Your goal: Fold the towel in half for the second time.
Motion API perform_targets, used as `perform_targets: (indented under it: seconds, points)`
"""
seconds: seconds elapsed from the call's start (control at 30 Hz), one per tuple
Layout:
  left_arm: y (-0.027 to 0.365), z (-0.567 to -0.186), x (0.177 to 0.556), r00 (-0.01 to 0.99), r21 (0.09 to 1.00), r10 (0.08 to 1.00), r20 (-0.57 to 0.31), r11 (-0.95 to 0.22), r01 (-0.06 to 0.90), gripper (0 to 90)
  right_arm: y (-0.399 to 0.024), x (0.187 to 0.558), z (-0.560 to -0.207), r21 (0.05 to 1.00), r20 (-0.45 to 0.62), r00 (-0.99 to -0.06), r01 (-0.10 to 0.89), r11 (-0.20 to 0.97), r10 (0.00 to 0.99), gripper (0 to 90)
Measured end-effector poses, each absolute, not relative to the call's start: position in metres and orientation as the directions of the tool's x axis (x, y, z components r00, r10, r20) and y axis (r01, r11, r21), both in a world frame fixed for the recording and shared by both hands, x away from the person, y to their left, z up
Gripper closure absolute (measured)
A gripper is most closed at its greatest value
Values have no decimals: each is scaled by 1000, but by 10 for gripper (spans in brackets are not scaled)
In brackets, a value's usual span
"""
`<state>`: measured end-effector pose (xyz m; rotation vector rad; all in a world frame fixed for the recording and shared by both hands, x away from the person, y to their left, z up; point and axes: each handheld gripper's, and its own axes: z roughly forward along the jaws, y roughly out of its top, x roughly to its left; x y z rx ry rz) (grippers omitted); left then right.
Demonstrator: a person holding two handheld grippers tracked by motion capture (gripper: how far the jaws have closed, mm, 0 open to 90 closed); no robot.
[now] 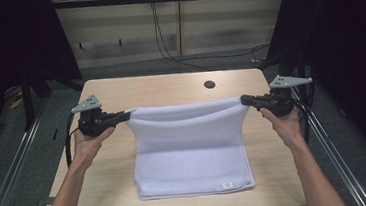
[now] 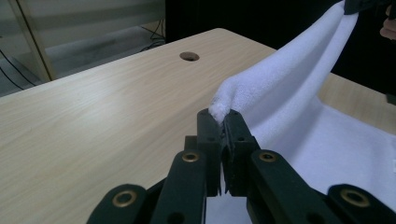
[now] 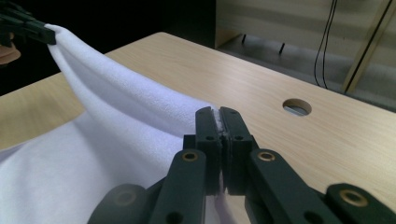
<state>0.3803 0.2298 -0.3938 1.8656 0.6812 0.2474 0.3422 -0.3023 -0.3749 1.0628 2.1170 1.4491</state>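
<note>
Hanging between the two grippers at mid-frame in the high view, the white towel (image 1: 190, 147) sags from its raised far edge down to a folded part lying on the table (image 1: 169, 86); the left gripper (image 1: 124, 115) pinches the towel's corner at left, jaws clamped on cloth; the right gripper (image 1: 245, 99) pinches the corner at right, jaws likewise tight on the towel; a round hole (image 1: 209, 84) sits in the tabletop above the towel

Wooden table (image 1: 115, 96) bearing white towel (image 1: 192, 170)
</note>
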Motion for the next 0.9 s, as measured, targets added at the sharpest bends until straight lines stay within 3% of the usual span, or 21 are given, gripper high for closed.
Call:
perform_targets:
  seconds: [0.13, 0.37, 0.63, 0.9]
  points:
    - [233, -390, 361, 822, 909, 556, -121, -271, 317, 874, -299, 313, -371, 906, 84, -683, 356, 231, 725, 877]
    - [238, -413, 322, 840, 891, 519, -155, -294, 346, 873, -297, 281, -392, 891, 102, -708, 377, 251, 699, 876]
    - [239, -453, 270, 859, 823, 459, -226, -382, 420, 864, -291, 233, -443, 815, 160, -735, 475, 332, 659, 858]
    - [241, -475, 250, 863, 753, 439, -252, -471, 459, 822, -288, 201, -473, 728, 228, -747, 557, 400, 624, 766]
